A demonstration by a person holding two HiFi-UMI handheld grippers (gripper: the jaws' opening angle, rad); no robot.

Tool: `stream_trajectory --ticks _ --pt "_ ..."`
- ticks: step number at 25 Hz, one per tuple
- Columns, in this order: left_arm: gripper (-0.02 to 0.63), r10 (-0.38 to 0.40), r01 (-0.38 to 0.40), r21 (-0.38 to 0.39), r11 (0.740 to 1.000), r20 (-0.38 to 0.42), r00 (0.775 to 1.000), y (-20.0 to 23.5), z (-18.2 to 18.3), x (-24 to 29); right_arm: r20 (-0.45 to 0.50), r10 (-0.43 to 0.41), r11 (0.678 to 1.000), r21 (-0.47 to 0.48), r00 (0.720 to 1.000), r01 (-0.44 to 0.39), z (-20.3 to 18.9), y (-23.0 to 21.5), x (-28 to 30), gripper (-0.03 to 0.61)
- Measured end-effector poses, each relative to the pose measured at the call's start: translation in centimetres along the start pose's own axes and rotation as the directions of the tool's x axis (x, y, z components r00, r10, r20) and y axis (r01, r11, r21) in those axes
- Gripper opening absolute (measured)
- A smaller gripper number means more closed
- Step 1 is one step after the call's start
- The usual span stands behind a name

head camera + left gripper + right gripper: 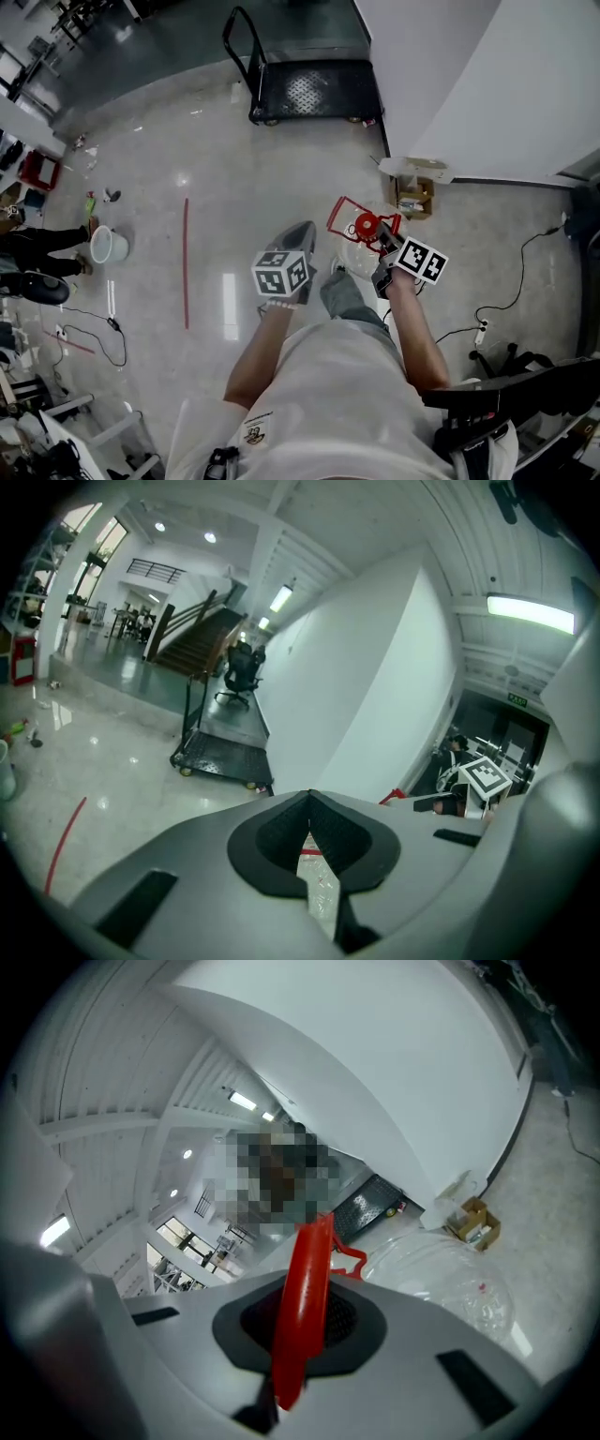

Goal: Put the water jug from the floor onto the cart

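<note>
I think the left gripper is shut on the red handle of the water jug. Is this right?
Not quite: it is the right gripper that is shut on the red handle of the water jug. The right gripper view shows the handle clamped between its jaws.

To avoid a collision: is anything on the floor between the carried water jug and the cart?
Nothing visible does: only bare floor lies between the water jug in the right tool and the cart; the cardboard box sits aside.
</note>
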State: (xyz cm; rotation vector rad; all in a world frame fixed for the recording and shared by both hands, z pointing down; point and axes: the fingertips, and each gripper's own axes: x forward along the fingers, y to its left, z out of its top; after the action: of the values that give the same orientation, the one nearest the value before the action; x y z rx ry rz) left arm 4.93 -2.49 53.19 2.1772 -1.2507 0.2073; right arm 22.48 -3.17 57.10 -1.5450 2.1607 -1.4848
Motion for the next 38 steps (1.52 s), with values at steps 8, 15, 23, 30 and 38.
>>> stream_trajectory --ticks 8,15,23,30,38 --pt "0.001 0.03 -0.03 0.018 0.999 0.011 0.999 1.8 9.0 11.0 -0.045 0.064 0.998 0.0 0.997 -0.064 9.5 0.2 9.5 0.015" --pt "0.001 0.054 -0.055 0.024 0.998 0.038 0.998 3.5 14.1 18.8 -0.048 0.103 0.994 -0.023 0.993 -0.104 17.3 -0.5 16.7 0.015" --pt "0.0 0.074 -0.074 -0.005 0.997 0.051 0.996 8.6 19.0 24.2 -0.059 0.076 0.996 -0.04 0.995 -0.078 22.8 -0.9 24.9 0.015" --pt "0.0 0.025 -0.025 -0.01 1.0 0.023 0.999 14.9 23.8 33.7 -0.046 0.025 1.0 -0.006 0.999 -0.025 28.0 -2.4 34.7 0.015" --pt "0.0 -0.024 0.024 0.0 1.0 -0.023 0.999 22.4 32.2 42.5 -0.017 -0.023 0.998 0.05 1.0 0.024 34.7 -0.6 45.9 0.015"
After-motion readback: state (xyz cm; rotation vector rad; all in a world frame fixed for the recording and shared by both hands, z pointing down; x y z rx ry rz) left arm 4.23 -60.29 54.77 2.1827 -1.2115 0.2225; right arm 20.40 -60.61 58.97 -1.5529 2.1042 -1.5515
